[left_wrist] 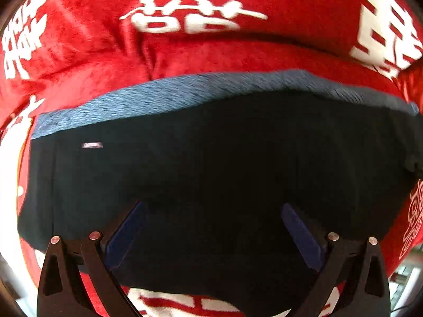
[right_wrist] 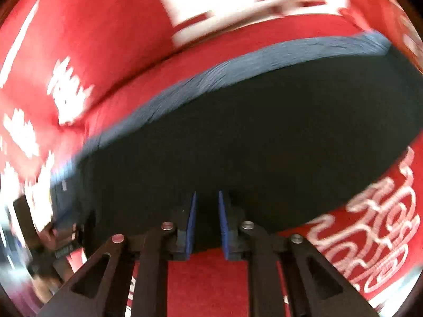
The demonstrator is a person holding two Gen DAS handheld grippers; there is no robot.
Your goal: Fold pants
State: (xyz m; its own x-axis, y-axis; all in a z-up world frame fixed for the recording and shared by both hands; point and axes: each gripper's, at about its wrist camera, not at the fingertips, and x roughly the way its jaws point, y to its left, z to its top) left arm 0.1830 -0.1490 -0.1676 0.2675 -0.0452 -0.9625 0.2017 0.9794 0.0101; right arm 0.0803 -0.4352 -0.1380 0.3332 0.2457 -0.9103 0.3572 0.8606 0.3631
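Dark navy pants [left_wrist: 224,158] lie folded flat on a red blanket, with a lighter blue ribbed waistband [left_wrist: 185,92] along the far edge and a small white label at the left. My left gripper [left_wrist: 214,206] is open wide over the near part of the pants, empty. In the right wrist view the same pants [right_wrist: 251,132] fill the middle, blurred by motion. My right gripper [right_wrist: 207,198] has its blue pads a narrow gap apart at the pants' near edge, with nothing visibly held between them.
The red blanket [left_wrist: 238,50] with large white characters covers the whole surface under the pants and shows in the right wrist view [right_wrist: 105,39] too. A dark device and a hand show blurred at the left edge [right_wrist: 60,240].
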